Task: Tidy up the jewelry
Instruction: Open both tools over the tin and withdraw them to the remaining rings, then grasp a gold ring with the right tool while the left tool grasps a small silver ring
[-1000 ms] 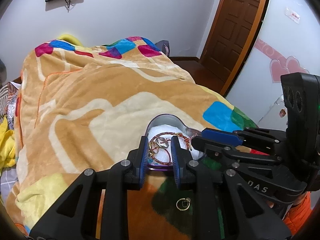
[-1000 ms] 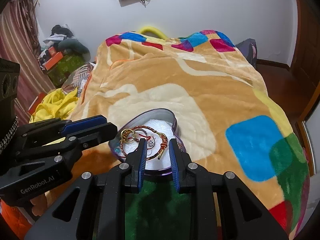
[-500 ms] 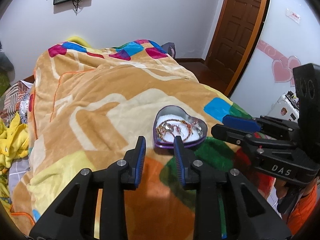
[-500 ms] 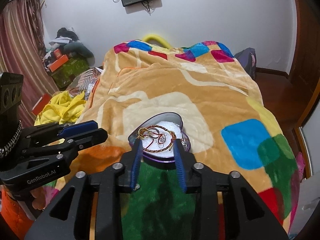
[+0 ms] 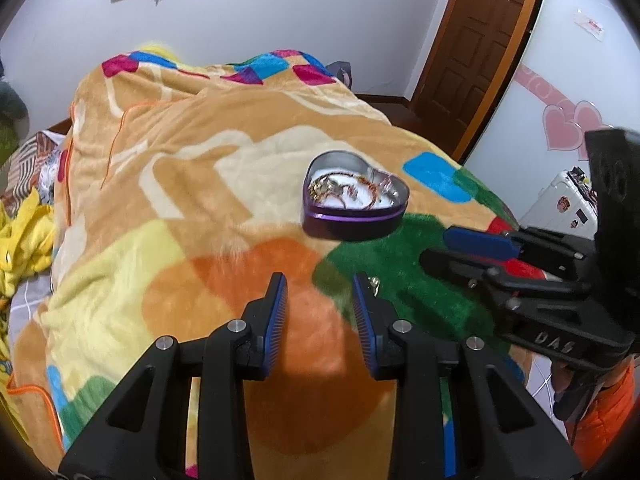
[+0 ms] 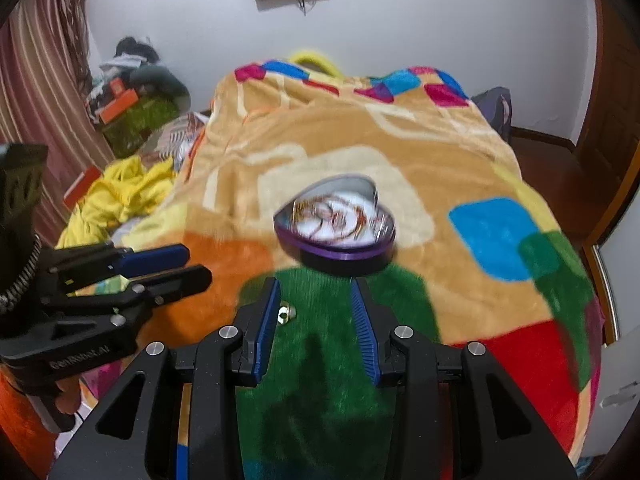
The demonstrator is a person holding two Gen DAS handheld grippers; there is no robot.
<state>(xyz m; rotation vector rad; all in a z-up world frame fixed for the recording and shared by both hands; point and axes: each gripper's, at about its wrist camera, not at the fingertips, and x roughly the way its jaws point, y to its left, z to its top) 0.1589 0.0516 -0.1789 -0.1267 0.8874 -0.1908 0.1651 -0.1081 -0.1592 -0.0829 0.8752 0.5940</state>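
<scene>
A purple heart-shaped tin (image 5: 354,200) lies open on the patterned blanket (image 5: 192,184), holding a tangle of gold and red bracelets and rings (image 5: 344,190). It also shows in the right wrist view (image 6: 336,226). A small gold ring (image 6: 286,313) lies on the green patch of blanket in front of the tin, partly hidden by my right finger; it peeks past my left finger too (image 5: 374,281). My left gripper (image 5: 320,292) is open and empty, short of the tin. My right gripper (image 6: 316,300) is open and empty, just before the tin.
The blanket (image 6: 460,168) covers a bed. Yellow clothes (image 6: 116,196) and boxes (image 6: 120,104) lie left of the bed. A brown door (image 5: 484,36) stands at the right, with a white case (image 5: 560,200) near it.
Both grippers have pulled back from the tin and risen. The tin now lies farther ahead, and the gold ring sits near the fingertips.
</scene>
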